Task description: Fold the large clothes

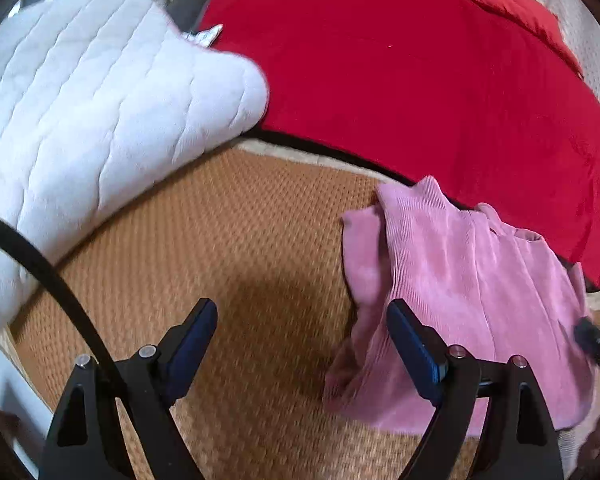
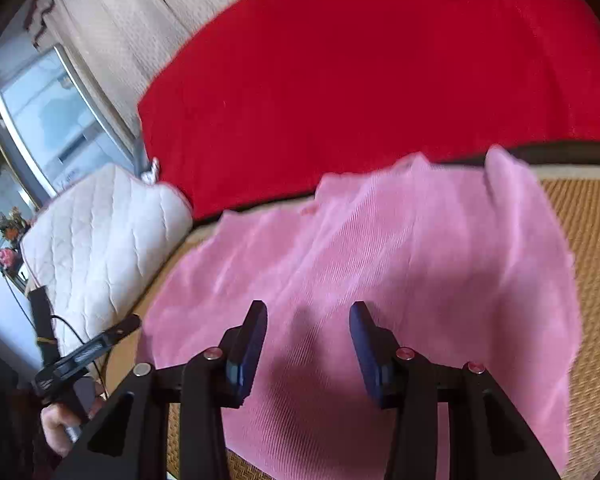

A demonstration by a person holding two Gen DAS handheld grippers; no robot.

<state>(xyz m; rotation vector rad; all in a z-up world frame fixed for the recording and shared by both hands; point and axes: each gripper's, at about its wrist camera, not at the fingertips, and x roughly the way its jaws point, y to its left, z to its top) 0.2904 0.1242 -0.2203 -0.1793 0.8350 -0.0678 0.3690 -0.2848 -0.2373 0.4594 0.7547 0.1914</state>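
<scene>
One pink garment, two grippers, both empty.

We are holding the left gripper [image 1: 302, 344] with fingers spread wide over the woven mat [image 1: 228, 240], the pink ribbed garment [image 1: 460, 280] lying crumpled just right of them; our right gripper [image 2: 308, 336] is hovering half-spread above it. Beyond are lying one white quilted pad [image 1: 100, 120] and one red blanket [image 1: 400, 60].

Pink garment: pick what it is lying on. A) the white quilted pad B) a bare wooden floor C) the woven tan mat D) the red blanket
C: the pink garment is spread on the woven tan mat, in front of the red blanket and apart from the white quilted pad.
</scene>
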